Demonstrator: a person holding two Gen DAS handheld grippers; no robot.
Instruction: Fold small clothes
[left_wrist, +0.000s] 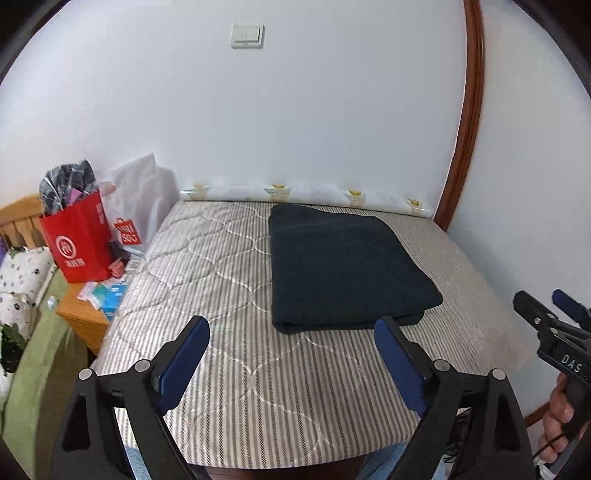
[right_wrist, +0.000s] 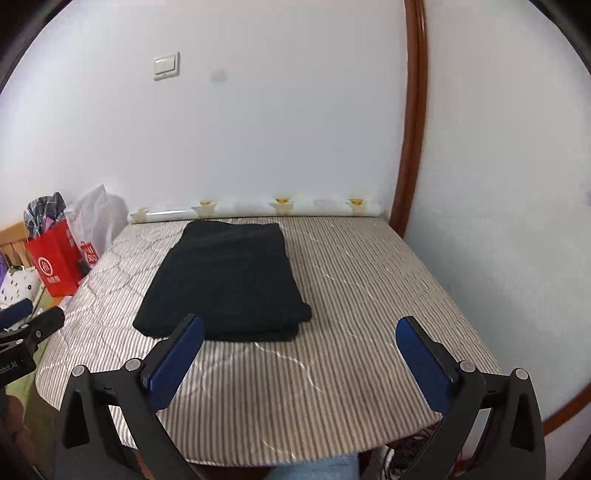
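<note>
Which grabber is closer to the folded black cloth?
Hard to call. The left gripper hangs just before the black cloth's near edge; the right gripper hangs before its right corner. Both are open and apart from it.

Folded black garment (left_wrist: 343, 266) lies on striped mattress (left_wrist: 229, 280).

Black handheld grippers with blue pads

Left gripper (left_wrist: 291, 334) and right gripper (right_wrist: 299, 334): black frames, silver rivets, white "DAS" lettering; bare-skinned hand (left_wrist: 557, 417).
</note>
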